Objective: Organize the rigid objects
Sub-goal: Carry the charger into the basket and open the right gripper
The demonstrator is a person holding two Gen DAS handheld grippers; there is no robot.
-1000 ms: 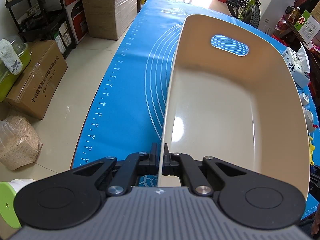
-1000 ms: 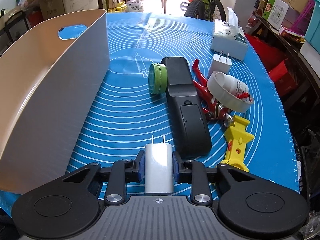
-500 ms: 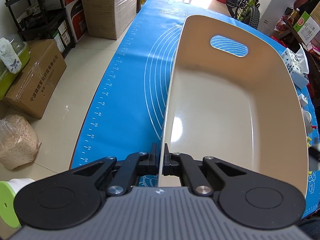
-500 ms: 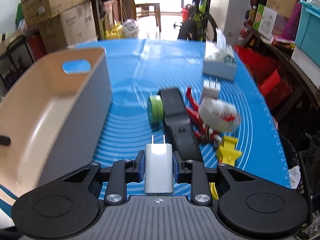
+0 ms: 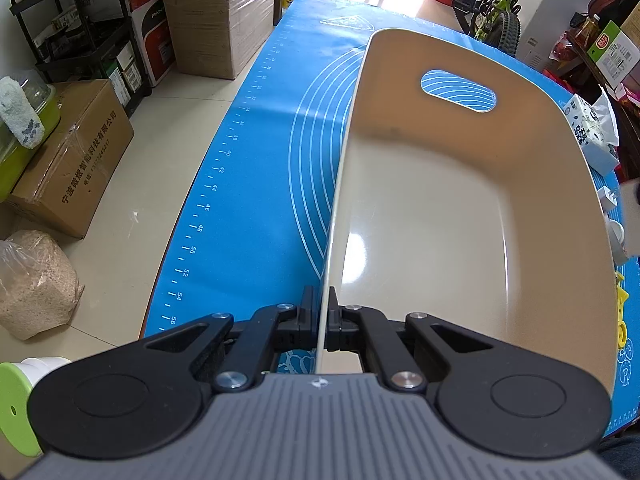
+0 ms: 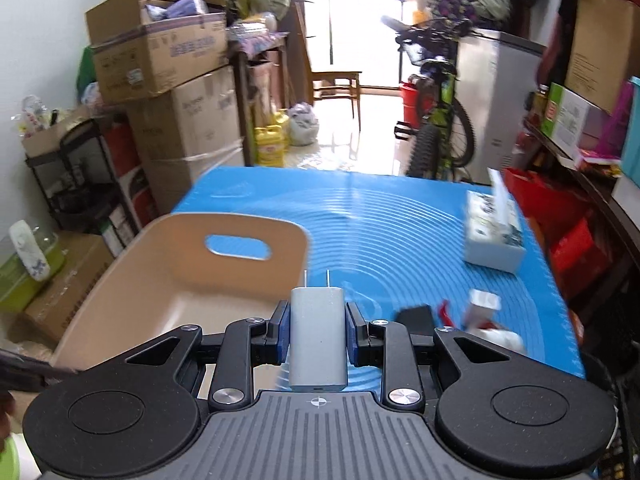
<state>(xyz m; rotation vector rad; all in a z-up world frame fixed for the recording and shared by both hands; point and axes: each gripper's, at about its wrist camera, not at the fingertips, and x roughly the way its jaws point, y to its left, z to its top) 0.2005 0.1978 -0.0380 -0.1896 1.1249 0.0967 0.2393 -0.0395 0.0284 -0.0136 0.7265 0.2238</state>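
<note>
A beige plastic basket (image 5: pixel 460 208) with a cut-out handle stands on the blue mat (image 5: pixel 260 184). My left gripper (image 5: pixel 324 312) is shut on the basket's near left rim. In the right wrist view my right gripper (image 6: pixel 316 330) is shut on a white plug charger (image 6: pixel 318 336), prongs pointing away, held in the air over the basket's (image 6: pixel 176 280) right rim. Nothing lies inside the basket. A second white charger (image 6: pixel 484 304), a black device (image 6: pixel 416 316) and a white tape roll (image 6: pixel 504 336) show blurred on the mat to the right.
A tissue box (image 6: pixel 494 236) stands on the mat at the far right. Cardboard boxes (image 5: pixel 72 160) and a black shelf (image 5: pixel 76 40) line the floor to the left. A bicycle (image 6: pixel 436 128) and a white cabinet stand beyond the table's far end.
My right gripper has risen and tipped up with the charger, moving left toward the basket; the objects on the mat dropped low in its view. The left gripper kept still on the rim.
</note>
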